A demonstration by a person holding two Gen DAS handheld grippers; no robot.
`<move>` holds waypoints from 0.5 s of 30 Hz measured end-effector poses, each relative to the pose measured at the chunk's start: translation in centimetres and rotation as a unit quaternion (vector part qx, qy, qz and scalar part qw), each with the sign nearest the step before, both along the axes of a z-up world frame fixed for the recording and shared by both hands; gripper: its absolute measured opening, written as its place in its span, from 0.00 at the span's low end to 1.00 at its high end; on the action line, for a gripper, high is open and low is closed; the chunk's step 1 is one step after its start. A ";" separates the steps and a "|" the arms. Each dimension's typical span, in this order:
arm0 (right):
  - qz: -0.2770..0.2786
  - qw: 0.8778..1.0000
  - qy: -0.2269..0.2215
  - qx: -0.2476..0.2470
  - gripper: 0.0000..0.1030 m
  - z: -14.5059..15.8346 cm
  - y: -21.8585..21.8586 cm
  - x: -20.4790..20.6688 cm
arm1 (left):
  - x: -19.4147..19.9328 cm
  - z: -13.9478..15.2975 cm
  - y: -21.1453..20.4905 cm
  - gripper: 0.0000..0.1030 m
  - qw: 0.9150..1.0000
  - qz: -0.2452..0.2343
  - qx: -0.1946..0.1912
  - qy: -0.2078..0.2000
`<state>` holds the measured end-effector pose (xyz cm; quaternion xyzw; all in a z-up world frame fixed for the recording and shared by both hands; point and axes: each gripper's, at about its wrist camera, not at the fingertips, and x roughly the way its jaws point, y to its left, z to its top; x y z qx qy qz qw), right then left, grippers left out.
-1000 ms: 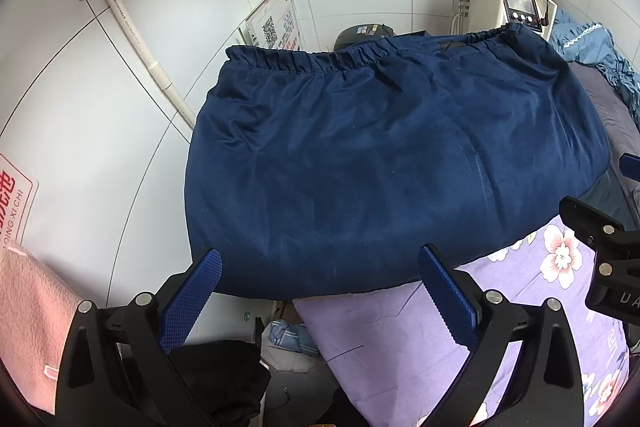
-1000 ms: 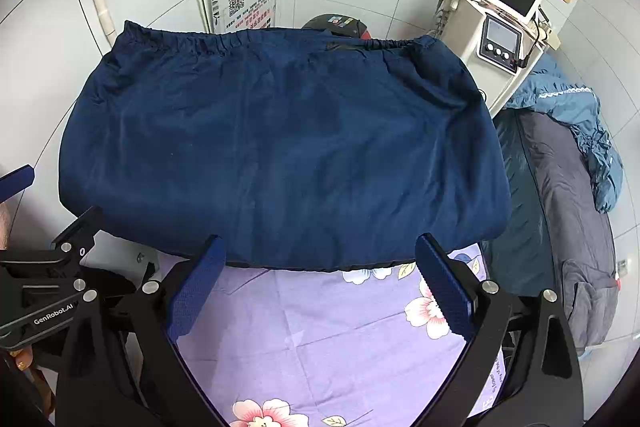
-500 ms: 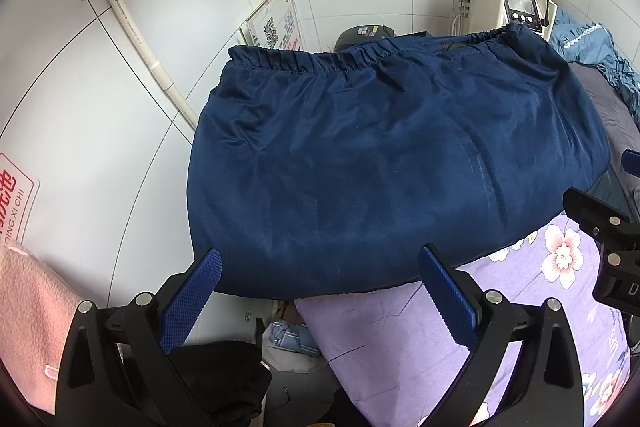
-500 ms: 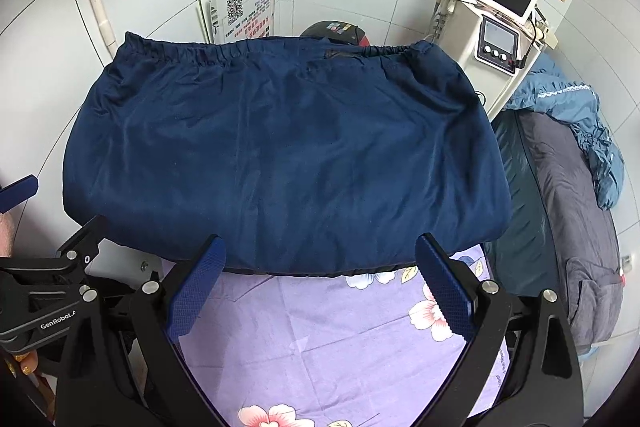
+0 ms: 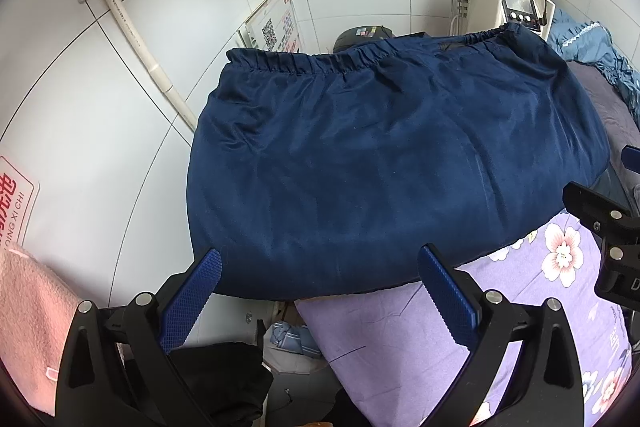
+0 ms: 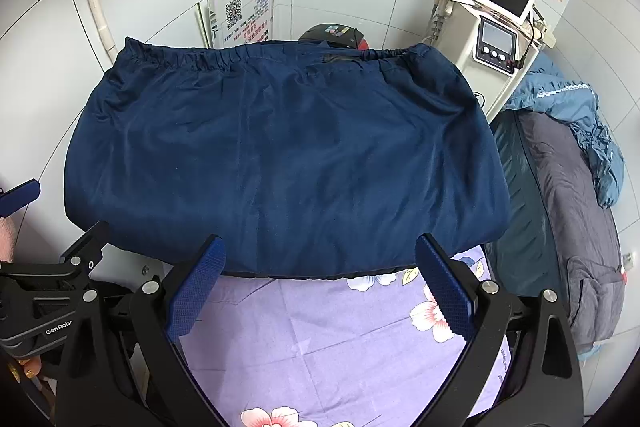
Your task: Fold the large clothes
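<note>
A dark blue garment [image 5: 380, 163] [image 6: 280, 163] with a gathered elastic waistband at its far edge lies flat across a purple flowered sheet [image 5: 500, 327] [image 6: 340, 339]. Its near edge runs just beyond both pairs of fingertips. My left gripper [image 5: 320, 295] stands open at the garment's near left part, holding nothing. My right gripper [image 6: 320, 287] is open too, in front of the garment's near middle edge, with nothing between its fingers. Each gripper's body shows at the side of the other's view.
A tiled wall with a white pipe [image 5: 132, 27] rises on the left. A white machine with a screen [image 6: 500, 23] stands at the back right, beside grey and blue bedding [image 6: 568, 187]. A pink towel [image 5: 28, 327] hangs at the left, and dark cloth [image 5: 224, 379] lies below.
Both grippers have drawn back slightly from the garment and stay open. The garment lies as before.
</note>
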<state>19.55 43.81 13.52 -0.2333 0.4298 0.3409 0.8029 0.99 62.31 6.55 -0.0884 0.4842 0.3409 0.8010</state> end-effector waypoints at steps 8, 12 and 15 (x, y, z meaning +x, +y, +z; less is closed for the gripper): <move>0.000 1.000 0.003 -0.001 0.91 -0.3 0.3 0.1 | -0.4 0.4 -0.1 0.94 1.000 0.004 0.019 -0.015; 0.000 1.000 0.003 -0.001 0.91 -0.3 0.3 0.2 | -0.1 0.2 0.3 0.94 1.000 0.005 0.011 -0.009; 0.000 1.000 0.003 0.000 0.91 -0.3 0.3 0.2 | -0.1 0.1 0.5 0.94 1.000 0.010 0.002 -0.008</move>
